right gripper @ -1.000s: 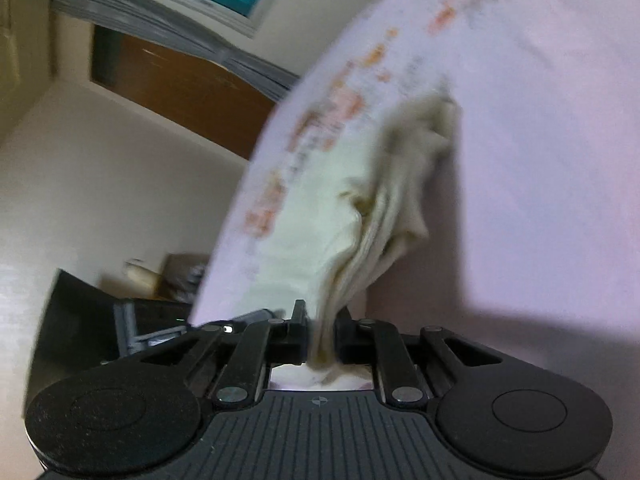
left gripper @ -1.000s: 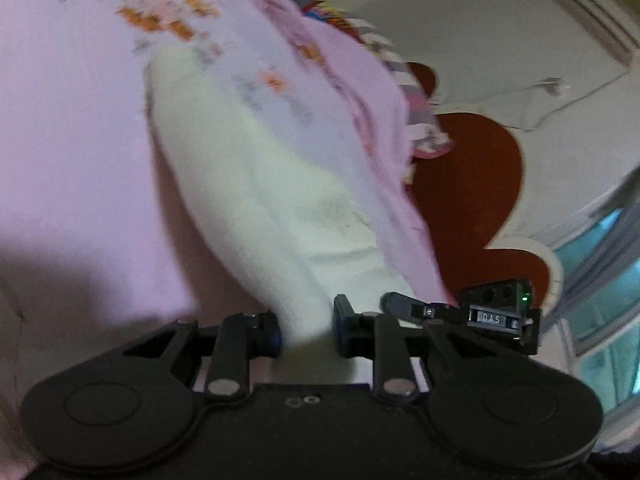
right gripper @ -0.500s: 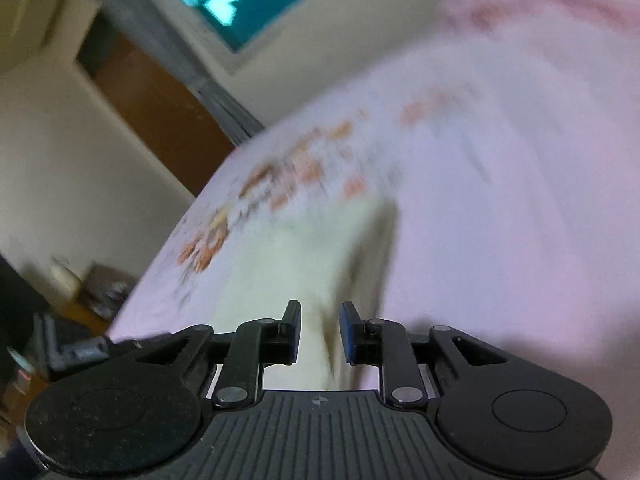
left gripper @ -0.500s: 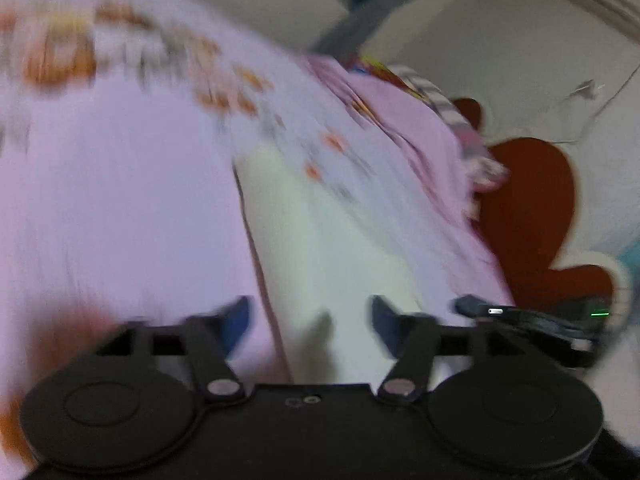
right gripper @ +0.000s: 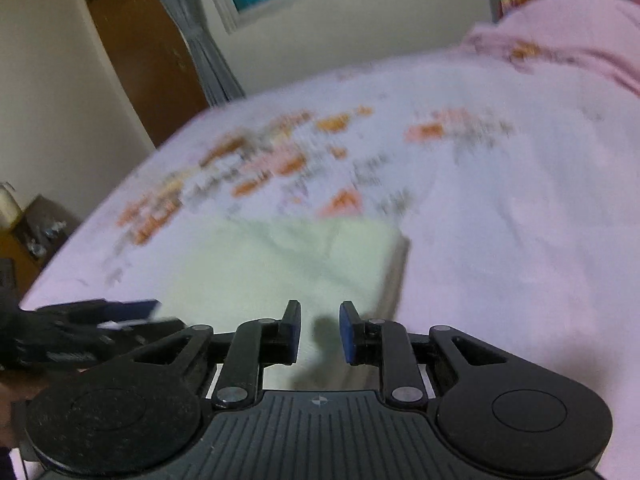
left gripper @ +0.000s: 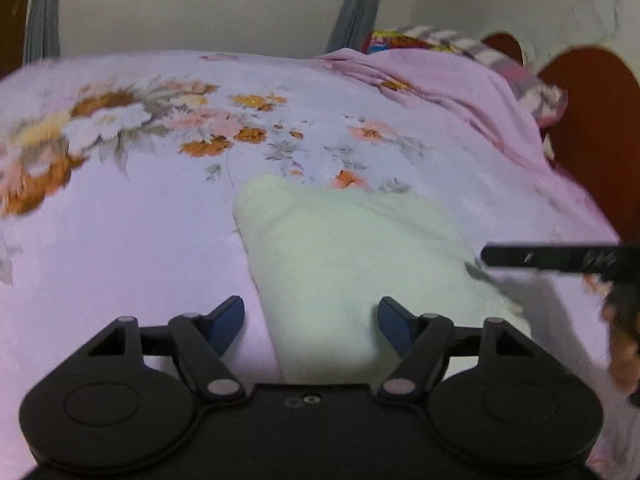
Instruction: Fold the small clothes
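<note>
My left gripper (left gripper: 310, 313) stood wide. Its jaws had just been opening, and nothing was pinched between them. The cream garment (left gripper: 340, 248) lay flat on the bed under and beyond them, running from my tips up toward twelve o'clock. My right gripper (right gripper: 320, 329) was at a narrow gap. Its jaws had just been opening a little too, and the gap was bare, with the garment showing only below it. So neither hand held cloth.

In the right wrist view the garment spread from twelve round to ten o'clock, with a doubled edge (right gripper: 394, 276) casting a shadow at one o'clock. The other tool crossed at nine o'clock there, and in the left wrist view it crossed at three o'clock.

I judged the fold laid but unpressed, and that was the risk. The doubled edge looked puffy, so it could spring back or slide on the soft flowered sheet (left gripper: 120, 220) if I pulled away carelessly. A fingertip dragging low could catch the top layer and peel it open. The right jaws, so nearly together, could snag a thread or a wrinkle in passing. Both tools sat near one another at the garment's near end, so a quick turn might knock them together. Both views were smeared, so I could not be sure the corners were lined up, and a skewed fold would carry into the next one. The pink blanket (left gripper: 460, 92) heaped at one o'clock was well apart.
</note>
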`<state>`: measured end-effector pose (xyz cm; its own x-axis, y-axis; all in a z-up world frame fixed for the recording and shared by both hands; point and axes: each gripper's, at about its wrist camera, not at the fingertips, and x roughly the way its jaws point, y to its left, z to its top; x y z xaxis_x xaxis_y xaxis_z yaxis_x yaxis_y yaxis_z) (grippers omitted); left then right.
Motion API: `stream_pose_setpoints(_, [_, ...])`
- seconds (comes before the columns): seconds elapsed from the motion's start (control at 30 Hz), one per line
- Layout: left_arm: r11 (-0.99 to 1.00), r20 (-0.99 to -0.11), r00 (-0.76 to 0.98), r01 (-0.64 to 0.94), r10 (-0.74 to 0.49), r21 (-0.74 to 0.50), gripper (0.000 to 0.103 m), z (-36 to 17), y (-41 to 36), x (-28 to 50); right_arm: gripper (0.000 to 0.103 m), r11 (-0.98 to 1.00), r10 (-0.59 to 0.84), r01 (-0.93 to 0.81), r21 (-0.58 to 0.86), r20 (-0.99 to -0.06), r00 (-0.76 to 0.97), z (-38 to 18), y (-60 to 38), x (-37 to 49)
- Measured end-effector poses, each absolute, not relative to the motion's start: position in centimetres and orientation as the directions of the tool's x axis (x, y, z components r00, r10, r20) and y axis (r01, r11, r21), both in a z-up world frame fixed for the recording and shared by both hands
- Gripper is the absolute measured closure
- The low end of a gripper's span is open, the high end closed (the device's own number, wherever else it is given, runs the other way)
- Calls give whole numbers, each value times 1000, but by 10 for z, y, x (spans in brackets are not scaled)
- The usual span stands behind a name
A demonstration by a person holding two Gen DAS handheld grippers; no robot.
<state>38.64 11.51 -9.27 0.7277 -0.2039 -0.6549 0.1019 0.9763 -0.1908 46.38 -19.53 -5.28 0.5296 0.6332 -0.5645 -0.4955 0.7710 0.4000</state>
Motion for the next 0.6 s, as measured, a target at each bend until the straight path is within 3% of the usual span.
stream_pose_setpoints(0.17, [979, -649, 734, 131, -203, -159, 30, -88, 99, 382, 82, 761, 644, -526, 380, -539, 543, -42, -180, 446])
stream_pose_setpoints(0.3, [980, -677, 709, 119, -195, -158, 29, -97, 92, 385, 82, 790, 596, -502, 352, -636, 491, -72, -158, 454])
stream_pose_setpoints(0.43, [978, -697, 689, 89, -198, -189, 28, -102, 98, 384, 82, 797, 593, -477, 371, -632, 499, -69, -159, 454])
stream_pose_setpoints(0.53, [978, -670, 718, 77, -189, -194, 30, -90, 102, 365, 82, 770, 632, -521, 368, -550, 545, -42, -171, 431])
stream_pose_setpoints(0.6, [986, -678, 720, 54, -147, -156, 26, -90, 100, 348, 81, 774, 627, -520, 361, -551, 551, -36, -178, 414])
